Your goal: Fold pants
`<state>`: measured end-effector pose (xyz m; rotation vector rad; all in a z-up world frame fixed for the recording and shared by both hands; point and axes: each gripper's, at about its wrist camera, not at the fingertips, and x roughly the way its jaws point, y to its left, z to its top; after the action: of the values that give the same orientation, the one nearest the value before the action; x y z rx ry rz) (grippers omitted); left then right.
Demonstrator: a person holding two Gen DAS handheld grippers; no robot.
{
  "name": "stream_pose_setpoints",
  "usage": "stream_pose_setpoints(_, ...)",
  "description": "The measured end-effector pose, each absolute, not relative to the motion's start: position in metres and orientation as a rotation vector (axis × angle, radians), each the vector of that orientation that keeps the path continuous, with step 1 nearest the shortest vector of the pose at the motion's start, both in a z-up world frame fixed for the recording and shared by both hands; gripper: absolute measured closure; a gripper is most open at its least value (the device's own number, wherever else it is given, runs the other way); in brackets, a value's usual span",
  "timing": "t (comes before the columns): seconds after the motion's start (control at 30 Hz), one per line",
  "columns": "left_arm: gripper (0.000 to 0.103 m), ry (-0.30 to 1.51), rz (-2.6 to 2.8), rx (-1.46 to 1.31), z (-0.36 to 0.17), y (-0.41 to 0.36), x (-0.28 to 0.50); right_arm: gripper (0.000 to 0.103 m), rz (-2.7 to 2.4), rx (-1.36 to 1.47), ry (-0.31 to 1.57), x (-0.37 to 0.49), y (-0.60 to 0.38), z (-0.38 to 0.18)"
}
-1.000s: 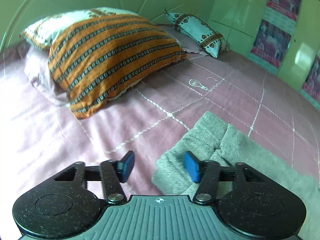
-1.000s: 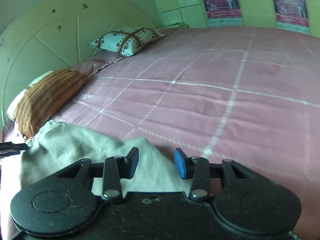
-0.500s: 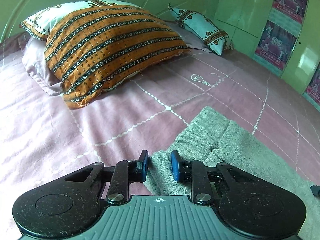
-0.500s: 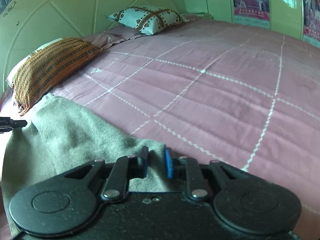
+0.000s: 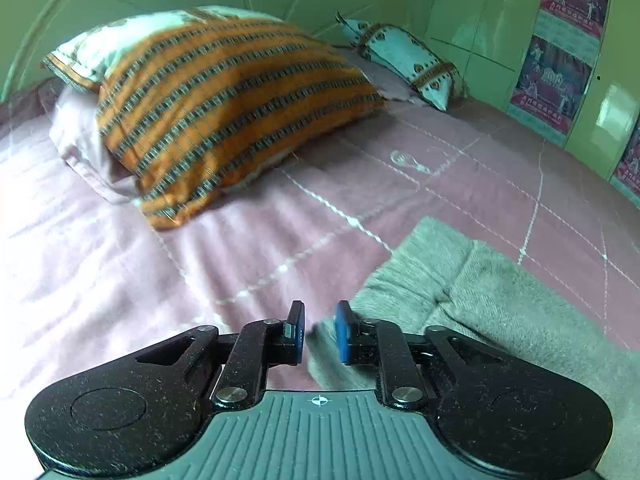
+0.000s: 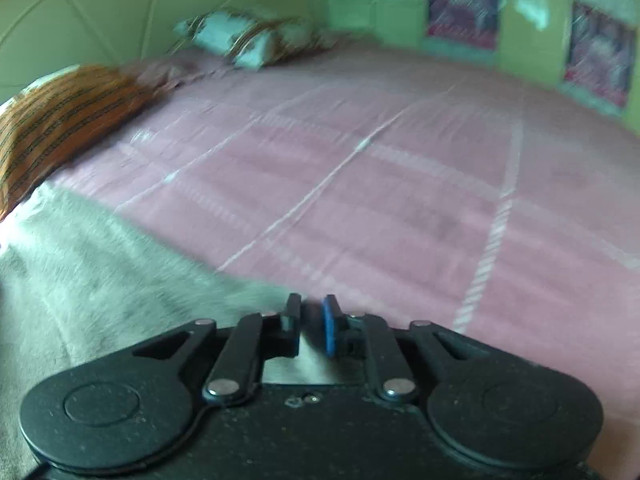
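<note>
Grey pants (image 5: 500,304) lie on a pink bedspread (image 5: 160,280), with a fold line running across them. My left gripper (image 5: 319,334) is shut on the near left edge of the pants, grey cloth pinched between its blue pads. In the right wrist view the pants (image 6: 100,264) spread to the lower left, and my right gripper (image 6: 311,326) is shut on their right edge, cloth showing between the fingers. This view is blurred by motion.
An orange striped pillow (image 5: 224,108) lies at the bed's head, with a light blue patterned pillow (image 5: 404,60) behind it. Green walls with pink posters (image 5: 560,48) stand at the right. The pink bedspread (image 6: 400,184) stretches away to the right.
Both grippers went from open to shut on the pants' edges. Both views have shifted since, and the right wrist view is now motion-blurred.
</note>
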<state>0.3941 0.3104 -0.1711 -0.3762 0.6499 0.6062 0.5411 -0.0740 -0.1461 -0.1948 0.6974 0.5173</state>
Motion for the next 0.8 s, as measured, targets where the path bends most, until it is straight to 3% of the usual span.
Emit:
stream_pose_setpoints(0.23, 0.080, 0.592, 0.546, -0.322, -0.140, 0.280, 0.365, 0.093, 0.355, -0.012, 0.578, 0.454, -0.212, -0.102)
stream_pose_setpoints(0.43, 0.080, 0.606, 0.422, -0.238, -0.136, 0.230, 0.382, 0.091, 0.032, 0.152, 0.566, 0.361, -0.356, -0.103)
stream_pose_setpoints(0.53, 0.079, 0.706, 0.391, -0.158, -0.153, 0.215, 0.402, 0.091, -0.050, 0.183, 0.592, 0.331, -0.396, -0.115)
stream_pose_setpoints(0.63, 0.080, 0.769, 0.389, -0.220, -0.180, 0.227, 0.405, 0.093, -0.170, 0.075, 0.720, 0.330, -0.416, -0.141)
stream_pose_setpoints(0.7, 0.080, 0.778, 0.387, -0.218, -0.171, 0.226, 0.402, 0.100, -0.242, 0.176, 0.723, 0.323, -0.444, -0.149)
stream_pose_setpoints(0.8, 0.079, 0.761, 0.378, -0.221, -0.161, 0.225, 0.392, 0.092, -0.366, 0.335, 0.605, 0.291, -0.476, -0.130)
